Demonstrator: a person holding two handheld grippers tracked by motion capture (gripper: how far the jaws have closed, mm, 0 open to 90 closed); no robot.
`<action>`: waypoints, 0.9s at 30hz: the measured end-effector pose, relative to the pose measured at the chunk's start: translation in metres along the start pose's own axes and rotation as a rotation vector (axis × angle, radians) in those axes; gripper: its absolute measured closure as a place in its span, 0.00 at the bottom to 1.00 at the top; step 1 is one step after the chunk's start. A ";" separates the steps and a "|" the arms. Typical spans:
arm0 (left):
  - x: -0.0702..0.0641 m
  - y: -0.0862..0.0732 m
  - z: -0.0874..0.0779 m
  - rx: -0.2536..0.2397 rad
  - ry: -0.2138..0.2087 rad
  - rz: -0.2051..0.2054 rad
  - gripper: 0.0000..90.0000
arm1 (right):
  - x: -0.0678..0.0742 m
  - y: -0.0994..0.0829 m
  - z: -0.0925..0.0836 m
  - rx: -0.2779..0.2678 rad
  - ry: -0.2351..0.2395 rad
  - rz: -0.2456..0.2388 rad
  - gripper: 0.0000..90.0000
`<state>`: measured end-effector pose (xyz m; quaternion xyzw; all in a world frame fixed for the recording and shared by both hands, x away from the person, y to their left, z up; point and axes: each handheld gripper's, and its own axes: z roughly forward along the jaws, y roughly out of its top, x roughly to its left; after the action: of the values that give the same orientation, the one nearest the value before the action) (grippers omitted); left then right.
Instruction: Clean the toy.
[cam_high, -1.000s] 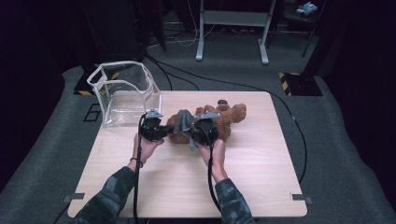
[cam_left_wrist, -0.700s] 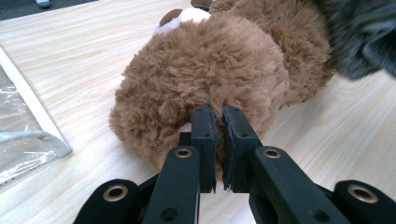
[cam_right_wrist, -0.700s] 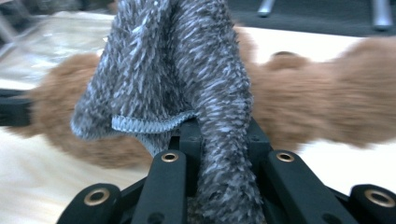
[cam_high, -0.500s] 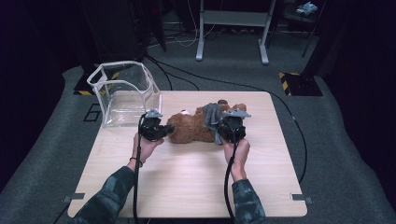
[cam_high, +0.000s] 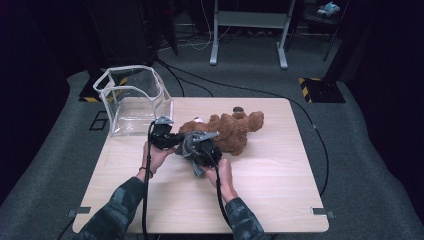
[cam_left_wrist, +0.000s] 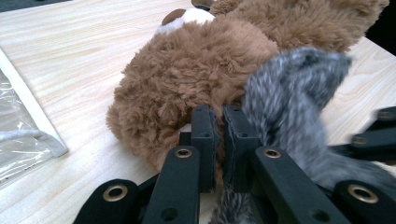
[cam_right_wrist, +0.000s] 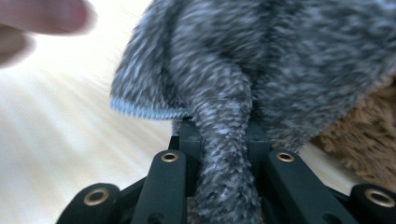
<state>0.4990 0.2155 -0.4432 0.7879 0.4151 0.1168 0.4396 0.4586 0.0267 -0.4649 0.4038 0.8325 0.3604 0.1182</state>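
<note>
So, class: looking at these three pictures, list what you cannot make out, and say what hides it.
- High view: the teddy bear face, too small, partly behind the right hand-held gripper.
- Right gripper view: the grey knitted garment is blurred; its full shape runs off the edges.
- Left gripper view: the clear bag, cut off at the left edge.

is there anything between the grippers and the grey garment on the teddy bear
No. The left gripper is shut on the bear by the grey garment; the right gripper is shut on the garment itself.
</note>
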 end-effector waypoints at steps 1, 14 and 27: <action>0.000 0.000 0.000 0.000 0.000 0.000 0.93 | 0.000 0.000 0.000 0.000 0.000 0.000 0.84; 0.001 0.000 -0.001 -0.003 -0.002 0.001 0.93 | -0.066 -0.041 -0.054 0.003 -0.189 0.161 0.84; 0.001 -0.001 0.000 -0.006 -0.005 0.000 0.92 | -0.143 -0.109 -0.135 0.081 -0.520 0.337 0.77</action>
<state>0.4992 0.2164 -0.4440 0.7868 0.4138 0.1160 0.4430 0.4211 -0.1947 -0.4576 0.6192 0.7094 0.2261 0.2496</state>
